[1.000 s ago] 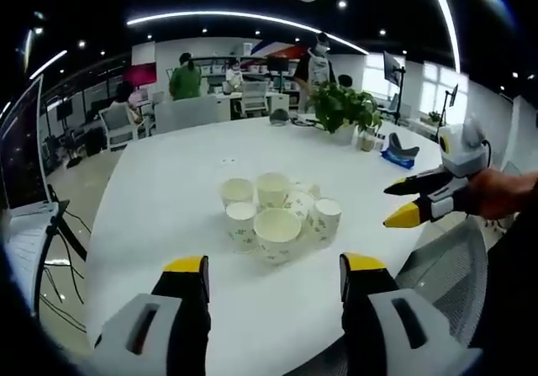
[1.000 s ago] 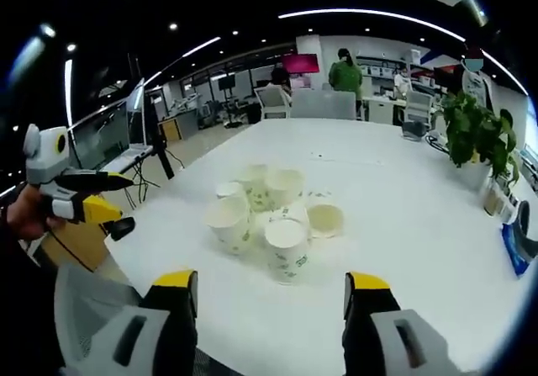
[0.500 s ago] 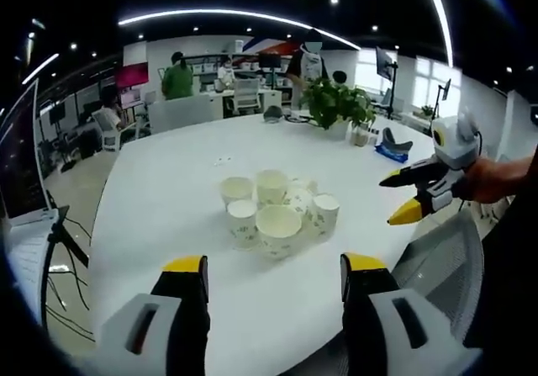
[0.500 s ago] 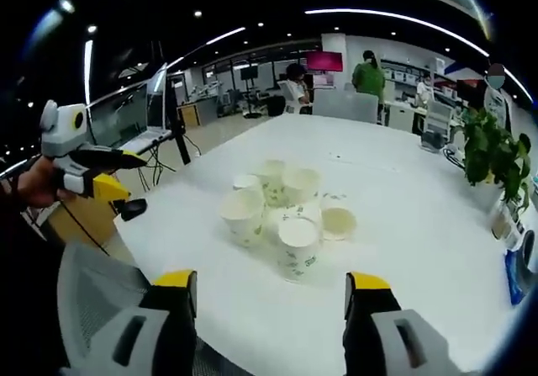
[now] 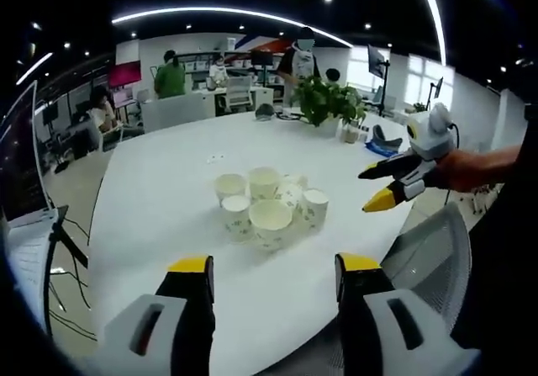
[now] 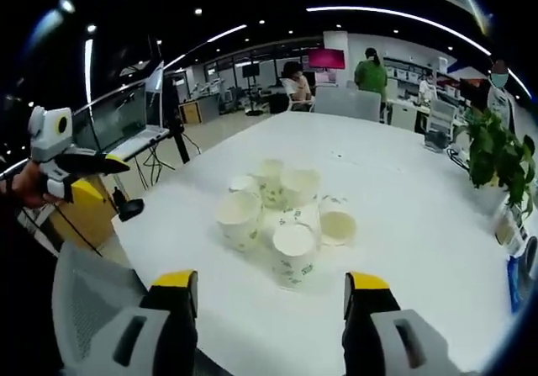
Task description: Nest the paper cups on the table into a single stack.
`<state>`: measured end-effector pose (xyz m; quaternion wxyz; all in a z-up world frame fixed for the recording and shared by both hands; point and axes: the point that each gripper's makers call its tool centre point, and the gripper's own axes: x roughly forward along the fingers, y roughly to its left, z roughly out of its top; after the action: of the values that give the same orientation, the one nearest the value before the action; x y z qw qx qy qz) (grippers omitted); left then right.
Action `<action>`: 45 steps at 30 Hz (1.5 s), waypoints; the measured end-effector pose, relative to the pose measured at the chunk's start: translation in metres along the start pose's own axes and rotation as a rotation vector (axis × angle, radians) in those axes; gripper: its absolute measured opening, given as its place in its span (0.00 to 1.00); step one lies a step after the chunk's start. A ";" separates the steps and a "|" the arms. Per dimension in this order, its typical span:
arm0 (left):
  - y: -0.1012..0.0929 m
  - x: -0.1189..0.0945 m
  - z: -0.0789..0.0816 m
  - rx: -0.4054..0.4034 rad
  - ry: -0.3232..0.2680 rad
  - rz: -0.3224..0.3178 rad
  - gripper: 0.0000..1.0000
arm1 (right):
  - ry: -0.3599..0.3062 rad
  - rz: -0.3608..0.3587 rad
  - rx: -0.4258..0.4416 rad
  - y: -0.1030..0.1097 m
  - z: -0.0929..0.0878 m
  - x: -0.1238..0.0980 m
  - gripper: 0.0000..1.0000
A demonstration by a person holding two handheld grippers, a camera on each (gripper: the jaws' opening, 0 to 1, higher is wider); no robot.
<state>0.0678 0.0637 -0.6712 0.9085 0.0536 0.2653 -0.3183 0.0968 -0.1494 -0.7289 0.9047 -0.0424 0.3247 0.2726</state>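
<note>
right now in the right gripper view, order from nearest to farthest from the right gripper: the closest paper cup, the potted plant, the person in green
1. The closest paper cup, upright on the white table, just ahead of the right gripper.
2. The potted plant, off to the right near the table's far edge.
3. The person in green, standing beyond the table at the back of the room.

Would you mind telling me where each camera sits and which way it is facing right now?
Left gripper view: rides the left gripper, facing the paper cups on the white table; the right gripper and hand enter from the right.
Right gripper view: rides the right gripper, facing the same cups; the left gripper enters from the left.
Shared: cups, table, potted plant.
</note>
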 end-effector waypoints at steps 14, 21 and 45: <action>-0.010 -0.007 -0.006 0.002 0.004 -0.014 0.60 | 0.069 -0.016 -0.013 -0.016 0.004 0.068 0.68; -0.015 -0.010 -0.015 -0.007 0.010 -0.009 0.62 | 0.082 -0.034 0.018 -0.024 0.007 0.093 0.66; -0.011 -0.016 -0.029 -0.029 0.033 0.010 0.62 | 0.110 -0.048 0.039 -0.032 -0.004 0.096 0.38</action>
<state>0.0377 0.0712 -0.6872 0.9064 0.0469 0.2845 -0.3088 0.1722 -0.1328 -0.7939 0.8923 -0.0474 0.3782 0.2418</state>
